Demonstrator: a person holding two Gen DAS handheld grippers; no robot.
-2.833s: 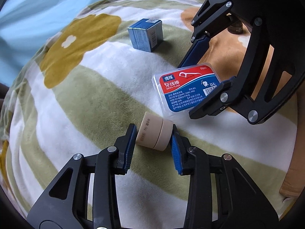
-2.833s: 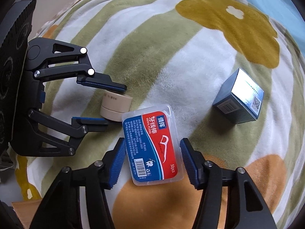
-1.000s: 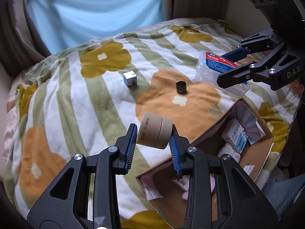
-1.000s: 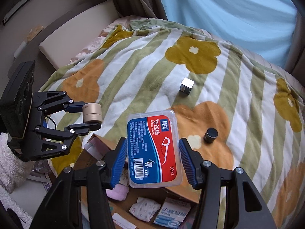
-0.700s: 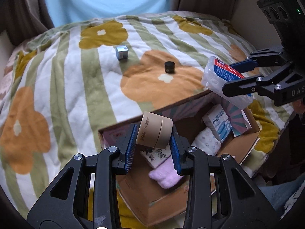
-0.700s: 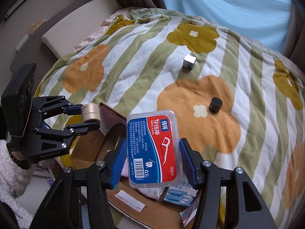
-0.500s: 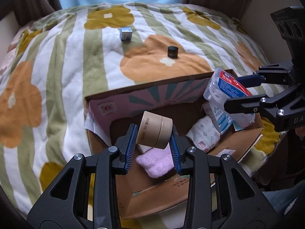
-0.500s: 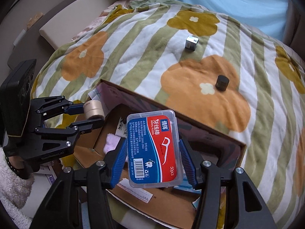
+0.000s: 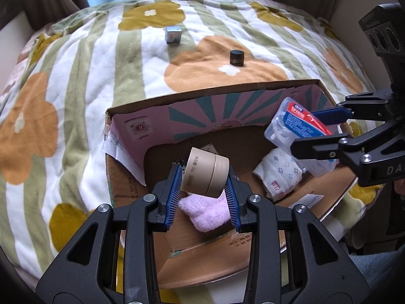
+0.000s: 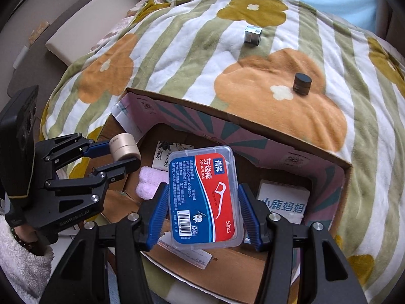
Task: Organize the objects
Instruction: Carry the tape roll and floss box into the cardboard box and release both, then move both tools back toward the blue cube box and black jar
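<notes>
My left gripper (image 9: 203, 177) is shut on a beige round jar (image 9: 206, 176), held on its side above the open cardboard box (image 9: 202, 96). The same jar (image 10: 124, 146) shows in the right wrist view, in the left gripper (image 10: 117, 152). My right gripper (image 10: 202, 202) is shut on a clear dental floss box (image 10: 202, 198) with a blue and red label, also over the cardboard box (image 10: 235, 119). From the left wrist view the floss box (image 9: 295, 126) hangs at the box's right side in the right gripper (image 9: 317, 131).
Inside the box lie a pink fluffy cloth (image 9: 205, 211), a white patterned cloth (image 9: 278, 174) and a white packet (image 10: 283, 202). On the flowered blanket (image 9: 76, 76) beyond stand a small blue-silver carton (image 9: 173, 35) and a black jar (image 9: 237, 57). A cushion (image 10: 83, 25) lies far left.
Both grippers carried their objects from the blanket back over the cardboard box and sank toward it. In the last half second they barely moved. Both grips stayed the same.
</notes>
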